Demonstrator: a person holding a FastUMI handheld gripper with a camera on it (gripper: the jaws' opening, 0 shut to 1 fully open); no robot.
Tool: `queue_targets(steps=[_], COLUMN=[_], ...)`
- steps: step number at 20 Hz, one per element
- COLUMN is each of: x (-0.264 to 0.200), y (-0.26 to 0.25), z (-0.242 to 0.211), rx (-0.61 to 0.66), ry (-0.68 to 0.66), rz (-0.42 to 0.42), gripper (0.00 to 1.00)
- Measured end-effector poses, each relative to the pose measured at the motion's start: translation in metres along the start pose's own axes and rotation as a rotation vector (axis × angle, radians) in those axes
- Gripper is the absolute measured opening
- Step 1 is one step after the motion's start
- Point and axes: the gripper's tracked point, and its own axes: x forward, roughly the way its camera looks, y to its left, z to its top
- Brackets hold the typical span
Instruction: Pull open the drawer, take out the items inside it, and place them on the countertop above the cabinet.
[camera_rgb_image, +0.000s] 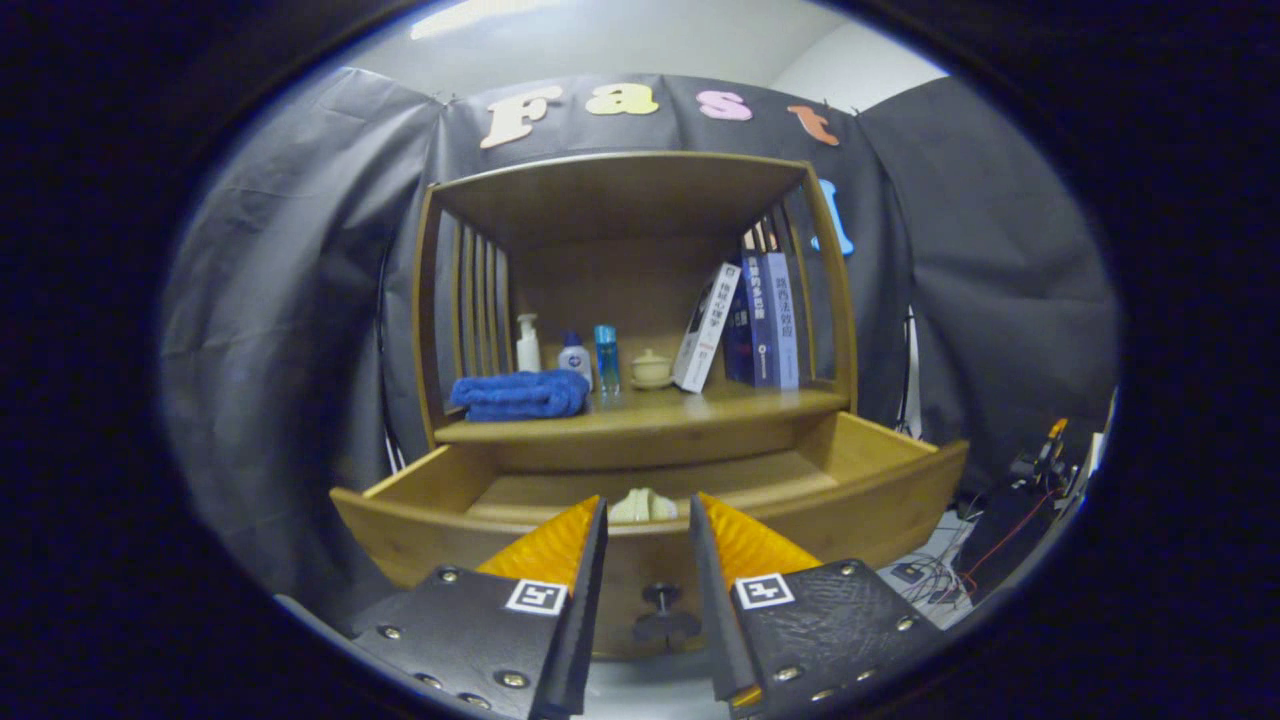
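The wooden drawer (880, 490) of the cabinet stands pulled out below the countertop shelf (740, 405). Inside it, close behind the front panel, lies a small pale cream item (643, 506); I see just its top. My gripper (646, 505) is open, its fingers (590, 540) held above the drawer's front edge with the pale item showing in the gap just beyond the tips. Nothing is held. The dark drawer knob (662, 610) sits on the front panel, low between the fingers.
On the countertop sit a folded blue towel (520, 394), a white pump bottle (527, 344), a small white bottle (574, 358), a blue bottle (606, 358), a cream lidded cup (652, 369) and leaning books (750, 320). Cables and gear (1030, 490) lie to the right.
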Motion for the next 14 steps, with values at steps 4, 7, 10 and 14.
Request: queue_targets(steps=[4, 7, 10, 14], x=[0.04, 0.073, 0.098, 0.12], y=[0.008, 0.015, 0.024, 0.026], z=[0.015, 0.005, -0.015, -0.049], rx=[-0.007, 0.006, -0.005, -0.03], ry=[0.069, 0.166, 0.299, 0.464], rz=[-0.006, -0.006, 0.011, -0.012], gripper=[0.47, 0.47, 0.47, 0.47])
